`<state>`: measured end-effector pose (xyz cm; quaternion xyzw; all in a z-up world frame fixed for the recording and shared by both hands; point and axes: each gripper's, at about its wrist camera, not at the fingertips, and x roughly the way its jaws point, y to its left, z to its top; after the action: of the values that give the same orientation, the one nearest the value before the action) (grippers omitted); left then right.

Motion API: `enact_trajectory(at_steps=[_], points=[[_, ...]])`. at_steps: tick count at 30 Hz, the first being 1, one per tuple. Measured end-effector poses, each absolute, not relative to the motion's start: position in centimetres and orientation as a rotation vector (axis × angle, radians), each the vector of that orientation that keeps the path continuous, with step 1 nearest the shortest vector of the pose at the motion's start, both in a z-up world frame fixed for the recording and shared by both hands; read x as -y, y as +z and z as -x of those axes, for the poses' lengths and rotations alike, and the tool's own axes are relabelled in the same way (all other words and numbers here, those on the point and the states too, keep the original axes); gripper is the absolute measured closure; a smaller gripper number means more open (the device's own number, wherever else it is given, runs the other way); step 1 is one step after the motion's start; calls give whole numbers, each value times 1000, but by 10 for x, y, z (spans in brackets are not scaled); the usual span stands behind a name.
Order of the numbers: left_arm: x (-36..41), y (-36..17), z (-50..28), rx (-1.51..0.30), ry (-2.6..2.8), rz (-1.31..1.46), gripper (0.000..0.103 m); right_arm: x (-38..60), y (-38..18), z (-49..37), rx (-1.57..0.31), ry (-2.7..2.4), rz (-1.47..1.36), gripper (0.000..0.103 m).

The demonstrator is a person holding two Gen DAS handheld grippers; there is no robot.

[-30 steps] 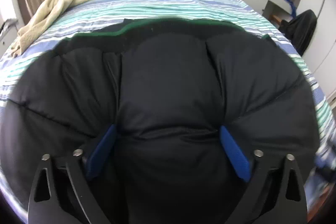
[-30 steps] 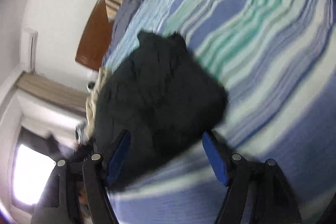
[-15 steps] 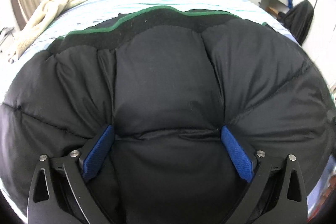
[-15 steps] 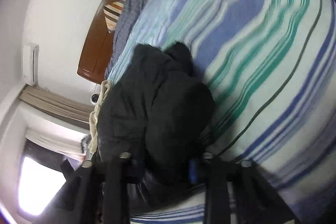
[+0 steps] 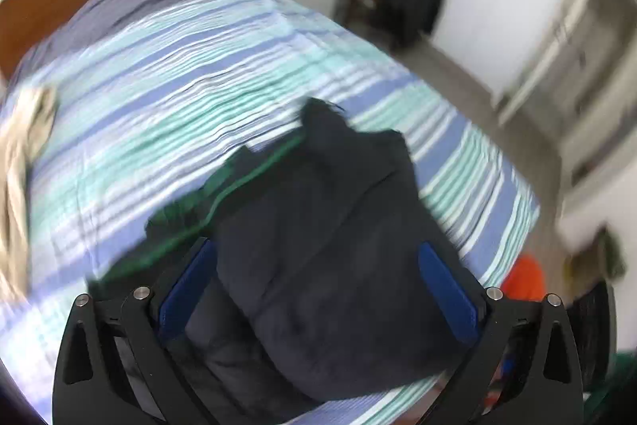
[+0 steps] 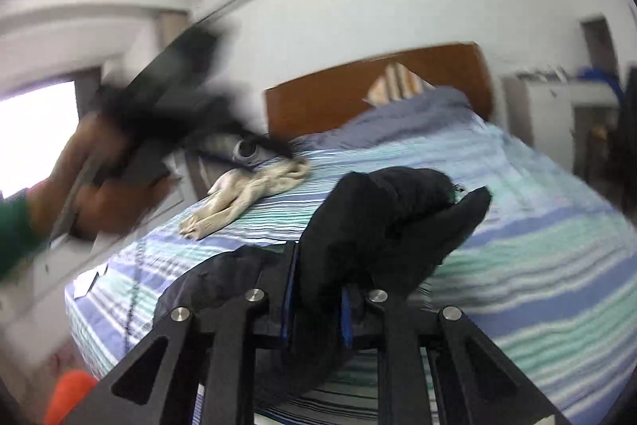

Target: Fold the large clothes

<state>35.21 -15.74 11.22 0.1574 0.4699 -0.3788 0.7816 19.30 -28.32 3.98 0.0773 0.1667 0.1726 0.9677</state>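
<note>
While closing, right tool (image 6: 314,299) pinching a fold of black padded jacket (image 6: 382,226) above striped bed (image 6: 537,257); left tool (image 5: 318,289) spread wide, jacket bulk filling the gap, grip unclear.

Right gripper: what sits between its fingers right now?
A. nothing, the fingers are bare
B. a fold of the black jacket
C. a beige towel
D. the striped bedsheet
B: in the right wrist view the right gripper has its blue pads closing on a bunch of the black jacket, while the beige towel lies apart, farther up the bed.
</note>
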Motion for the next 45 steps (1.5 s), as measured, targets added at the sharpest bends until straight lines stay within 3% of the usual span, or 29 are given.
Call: enact_trajectory(at_steps=[8, 9, 10, 11, 13, 14, 15, 17, 20, 23, 26, 31, 34, 38, 41, 45], points=[[187, 94, -327, -1065, -776, -705, 6, 210, 42, -163, -321, 493, 34, 85], [183, 92, -327, -1055, -742, -726, 15, 204, 43, -164, -320, 504, 48, 85], [175, 86, -328, -1052, -674, -749, 50, 203, 41, -169, -322, 514, 54, 85], [170, 84, -331, -1056, -641, -746, 66, 203, 41, -170, -324, 517, 55, 85], [138, 90, -342, -1060, -607, -634, 70, 206, 43, -171, -349, 537, 42, 81], [120, 93, -349, -1061, -596, -584, 71, 213, 44, -171, -374, 571, 9, 77], [105, 94, -351, -1058, -588, -550, 71, 220, 45, -171, -393, 600, -22, 59], [61, 93, -359, -1063, -581, -441, 70, 244, 44, -167, -398, 621, -97, 44], [0, 72, -372, -1093, -541, -293, 69, 278, 36, -188, -469, 580, -217, 45], [-50, 39, -378, -1128, -465, -173, 66, 292, 28, -224, -547, 541, -290, 67], [-82, 17, -379, -1133, -429, -69, 61, 276, 31, -256, -586, 574, -310, 73], [-110, -9, -380, -1138, -420, 52, 54, 220, 15, -301, -716, 624, -236, 73], [-126, -29, -387, -1173, -383, 118, 54, 173, -43, -331, -908, 585, -74, 73], [-136, -59, -390, -1190, -336, 172, 48, 163, -84, -344, -960, 577, -67, 76], [-139, -73, -393, -1195, -334, 237, 47, 167, -87, -359, -1046, 598, -93, 76], [-145, -76, -388, -1178, -344, 263, 47, 146, -57, -375, -1161, 619, 130, 76]])
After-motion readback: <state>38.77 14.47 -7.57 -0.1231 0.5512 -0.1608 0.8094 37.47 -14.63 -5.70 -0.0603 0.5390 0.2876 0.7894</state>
